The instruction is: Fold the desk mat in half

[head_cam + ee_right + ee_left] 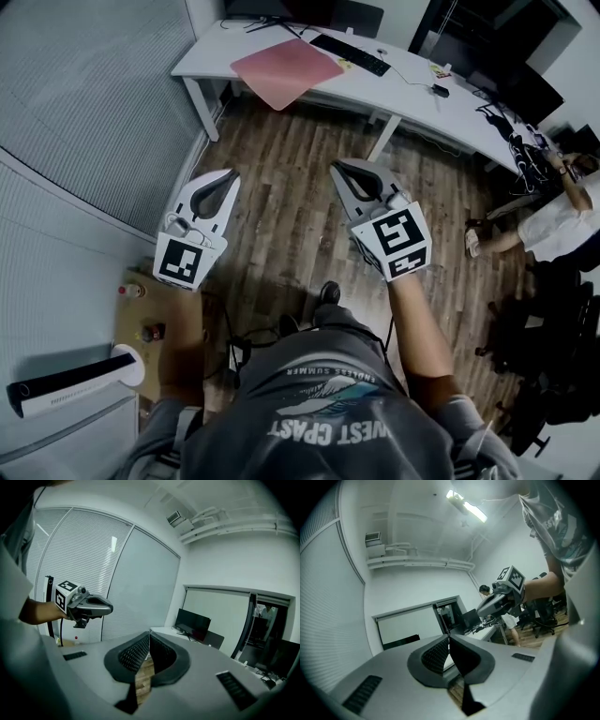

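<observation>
Head view with the two gripper views. The desk mat [286, 70] is a pink, smooth-looking rectangle with rounded corners, lying flat and unfolded at the upper centre of the frame on the left part of a long white desk [412, 94]. It sits askew to the desk, and its near corner reaches the desk's front edge. Just right of the mat on the same desk lies a black keyboard [350, 53]; small items and cables lie further right. The left gripper [228, 175] and the right gripper [336, 169] are held in the air at mid-frame, side by side, tips toward the desk, each carrying its marker cube at the rear. Both are well apart from the mat. Each gripper's own view shows its ribbed pads [436, 656] brought together at the tip with nothing between them, and the same holds for the right gripper's pads [136, 654]. Wood-plank floor [281, 225] lies between the grippers and the desk, and the desk's white legs [195, 108] stand at its near side. At the lower left stands a cardboard box [169, 323] with small bottles on it, beside a white device [66, 386]. A slatted blind wall [84, 94] fills the upper left. At the right edge a person [562, 211] sits near dark office chairs [553, 375].
</observation>
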Motion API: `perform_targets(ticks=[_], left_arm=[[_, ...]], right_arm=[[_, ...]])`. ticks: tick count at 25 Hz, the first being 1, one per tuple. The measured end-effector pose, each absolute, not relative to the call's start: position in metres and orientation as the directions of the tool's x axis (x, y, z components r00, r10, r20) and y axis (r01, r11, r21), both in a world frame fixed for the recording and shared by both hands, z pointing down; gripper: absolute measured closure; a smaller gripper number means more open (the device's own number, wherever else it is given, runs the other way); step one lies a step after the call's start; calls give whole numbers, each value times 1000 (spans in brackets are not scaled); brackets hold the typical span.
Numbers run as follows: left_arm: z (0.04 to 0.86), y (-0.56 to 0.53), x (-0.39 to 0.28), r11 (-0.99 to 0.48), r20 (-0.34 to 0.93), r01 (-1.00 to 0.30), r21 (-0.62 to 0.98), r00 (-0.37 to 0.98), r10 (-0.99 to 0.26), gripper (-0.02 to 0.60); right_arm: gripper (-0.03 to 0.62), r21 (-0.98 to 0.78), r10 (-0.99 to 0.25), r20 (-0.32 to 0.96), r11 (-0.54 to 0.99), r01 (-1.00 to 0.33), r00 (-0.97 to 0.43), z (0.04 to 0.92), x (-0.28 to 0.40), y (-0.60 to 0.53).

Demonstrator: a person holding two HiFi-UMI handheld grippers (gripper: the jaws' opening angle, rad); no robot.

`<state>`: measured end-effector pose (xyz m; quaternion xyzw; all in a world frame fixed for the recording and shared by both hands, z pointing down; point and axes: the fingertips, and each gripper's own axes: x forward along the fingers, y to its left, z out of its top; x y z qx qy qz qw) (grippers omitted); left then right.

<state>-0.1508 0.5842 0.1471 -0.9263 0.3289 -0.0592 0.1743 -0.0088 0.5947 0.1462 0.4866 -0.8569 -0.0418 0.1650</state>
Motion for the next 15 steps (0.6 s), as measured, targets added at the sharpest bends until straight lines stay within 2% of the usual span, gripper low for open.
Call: perform_targets(ticks=[15], left_arm=[[161,480,-135,-661,53,-641,-389,701,-711,557]], right_arm=[[568,199,-799,238,597,-777,-553,170,20,458]])
